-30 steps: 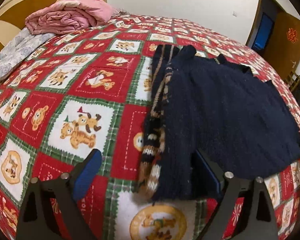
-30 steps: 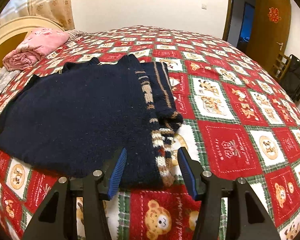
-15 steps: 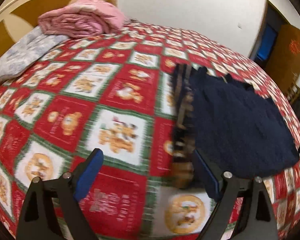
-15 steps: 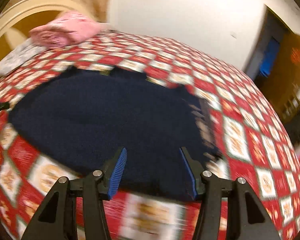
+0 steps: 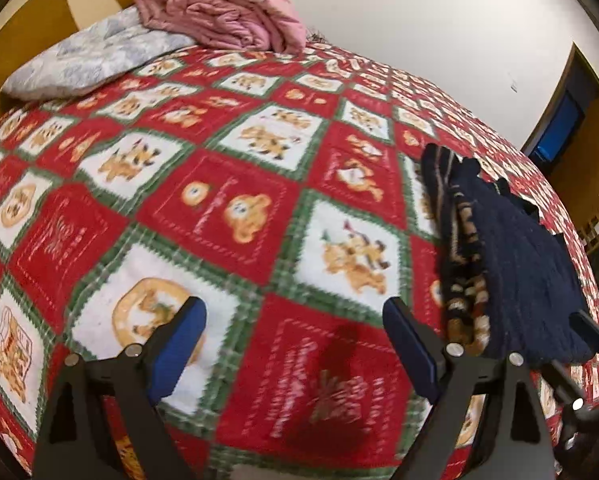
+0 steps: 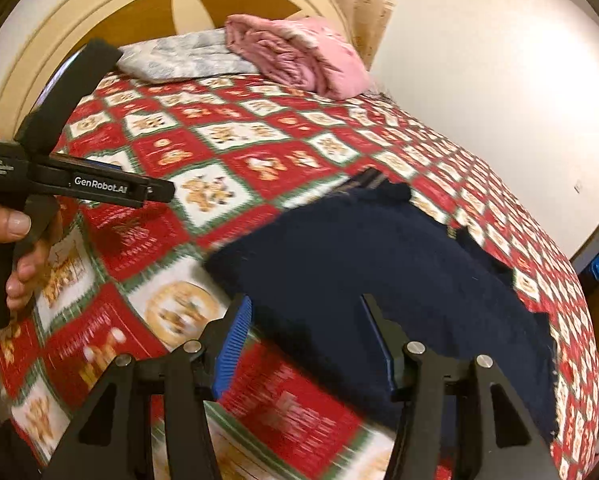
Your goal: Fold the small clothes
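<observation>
Navy knitted sweater (image 6: pixel 379 280), with a tan-and-cream patterned band along one edge, is lying flat on the red, white and green bear-print quilt (image 5: pixel 227 208) that is covering the bed, with one sleeve folded in over the body.

Right tool (image 6: pixel 307 340) is hanging just above the near hem of that sweater, its blue-padded jaws standing about half apart and gripping nothing; dark knit is showing in the gap between them, but the pads are not pressing on it. Left tool (image 5: pixel 295 348) is holding its jaws wide and empty over bare quilt, with the sweater's patterned edge just beside its right finger. A hand (image 6: pixel 19 248) is gripping the left tool's black handle at the left of the right wrist view.

Farther off, a folded pink blanket (image 5: pixel 219 20) is sitting on a grey-white floral pillow (image 5: pixel 87 60) at the far end of the bed, against the cream and wood headboard (image 6: pixel 119 12).

By the look of it, the sweater is soft, thick and limp, fairly light, and likely to sag and drag on the fleecy quilt. Pinching the ribbed hem at its two corners is probably giving the surest hold, taking both layers together so that the folded sleeve is not slipping out.
</observation>
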{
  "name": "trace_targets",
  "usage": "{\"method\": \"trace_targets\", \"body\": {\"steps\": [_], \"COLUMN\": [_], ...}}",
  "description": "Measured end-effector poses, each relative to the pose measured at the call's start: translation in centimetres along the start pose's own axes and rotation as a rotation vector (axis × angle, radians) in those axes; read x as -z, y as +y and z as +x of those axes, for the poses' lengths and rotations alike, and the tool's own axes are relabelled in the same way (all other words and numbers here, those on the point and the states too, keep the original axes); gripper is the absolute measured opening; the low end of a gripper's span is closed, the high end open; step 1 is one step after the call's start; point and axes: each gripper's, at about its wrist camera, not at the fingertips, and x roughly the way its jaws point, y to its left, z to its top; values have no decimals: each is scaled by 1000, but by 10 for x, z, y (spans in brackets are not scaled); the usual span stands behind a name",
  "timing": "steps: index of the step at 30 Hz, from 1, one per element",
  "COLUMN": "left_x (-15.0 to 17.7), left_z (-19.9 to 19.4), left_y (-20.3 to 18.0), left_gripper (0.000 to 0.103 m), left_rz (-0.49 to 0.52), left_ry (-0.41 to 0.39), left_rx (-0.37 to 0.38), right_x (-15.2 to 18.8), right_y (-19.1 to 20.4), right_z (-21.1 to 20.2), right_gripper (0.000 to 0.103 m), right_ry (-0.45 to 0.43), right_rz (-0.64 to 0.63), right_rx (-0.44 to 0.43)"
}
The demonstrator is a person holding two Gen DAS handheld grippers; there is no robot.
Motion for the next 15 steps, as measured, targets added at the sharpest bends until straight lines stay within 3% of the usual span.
{"method": "trace_targets", "body": {"steps": [11, 14, 15], "left_x": [-14, -25, -31], "left_z": [-7, -5, -3], "left_y": [20, 20, 18], "left_gripper": [92, 92, 92], "left_rz": [-32, -21, -17], "left_ry": [-24, -34, -35], "left_rx": [50, 63, 76], "right_x": [-15, -12, -11], "right_y": [54, 53, 52], "right_z": [44, 51, 51], "right_gripper": [61, 60, 53], "right_ry": [4, -14, -16], "right_rz": [-164, -150, -139], "right_rx": [133, 163, 173]}}
